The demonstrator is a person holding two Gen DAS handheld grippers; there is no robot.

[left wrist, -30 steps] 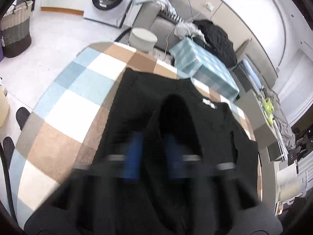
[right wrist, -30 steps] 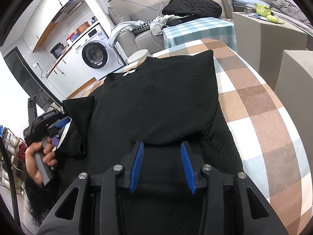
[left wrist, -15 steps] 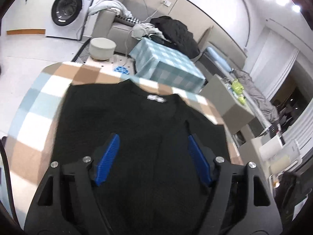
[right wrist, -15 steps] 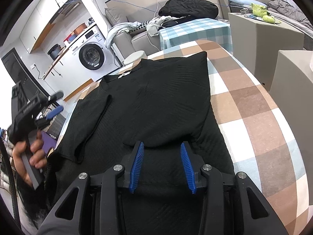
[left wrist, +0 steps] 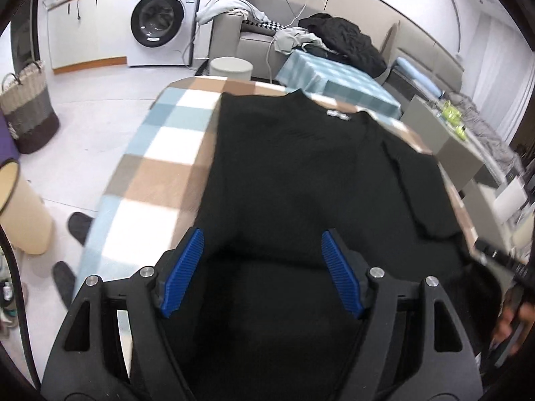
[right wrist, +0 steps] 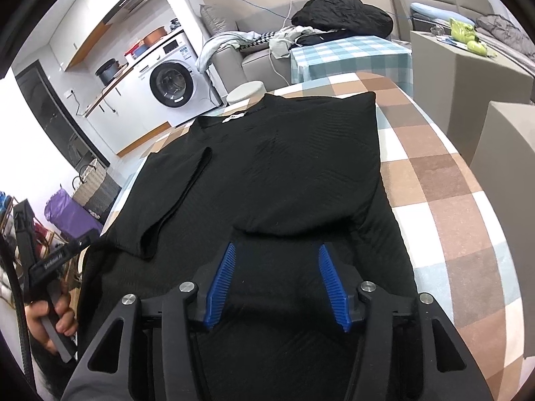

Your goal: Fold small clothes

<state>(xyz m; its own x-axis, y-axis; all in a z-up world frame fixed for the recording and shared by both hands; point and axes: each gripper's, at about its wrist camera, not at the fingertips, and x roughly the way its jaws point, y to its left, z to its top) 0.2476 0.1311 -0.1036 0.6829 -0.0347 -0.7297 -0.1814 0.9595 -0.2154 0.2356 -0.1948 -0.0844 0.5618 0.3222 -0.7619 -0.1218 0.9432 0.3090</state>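
A black shirt (left wrist: pixel 301 173) lies flat on the checked tablecloth (left wrist: pixel 160 173), collar label (left wrist: pixel 337 114) at the far end. Both of its sides are folded inward, and the left sleeve (right wrist: pixel 177 197) rests on top of the body. My left gripper (left wrist: pixel 261 234) is open above the shirt's near part, with nothing pinched. In the right wrist view the shirt (right wrist: pixel 284 167) fills the middle. My right gripper (right wrist: pixel 277 247) hovers at the folded flap's near edge. Its jaws are opening, and the pads (right wrist: pixel 220 277) do not press the fabric.
The table's bare checked cloth (right wrist: pixel 451 200) runs along the right, with grey boxes (right wrist: pixel 468 67) beyond it. Behind stand a washing machine (left wrist: pixel 157 23), a round stool (left wrist: pixel 230 67), a teal-checked small table (left wrist: pixel 334 80) and a woven basket (left wrist: pixel 28 113). Slippers (left wrist: pixel 78 227) lie on the floor.
My left gripper let go of the black fabric, opened and drew back; the left side now lies folded on the shirt. My right gripper's jaws have widened without moving away.
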